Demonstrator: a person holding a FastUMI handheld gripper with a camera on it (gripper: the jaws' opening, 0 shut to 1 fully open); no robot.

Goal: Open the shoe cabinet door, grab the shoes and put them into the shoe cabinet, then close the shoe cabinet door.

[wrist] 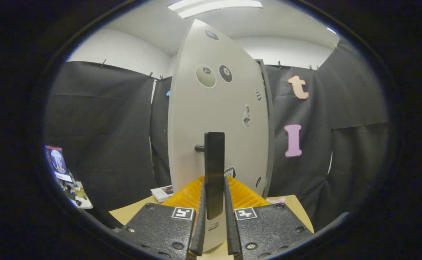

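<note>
The white shoe cabinet door [218, 115] stands right ahead, seen at a slant, with round stickers near its top. Its dark bar handle [214, 169] runs upright down between my two fingers. My gripper [215, 202] is shut on the handle, both fingers pressing its sides. The door's far edge lies toward the right, where a thin grey strip of the cabinet frame [266, 119] shows behind it. No shoes are in sight.
A tan table top [135, 213] lies below the door, with a small white box [164, 193] on it to the left. A screen on a stand [61, 166] sits far left. Black cloth walls close the booth on both sides.
</note>
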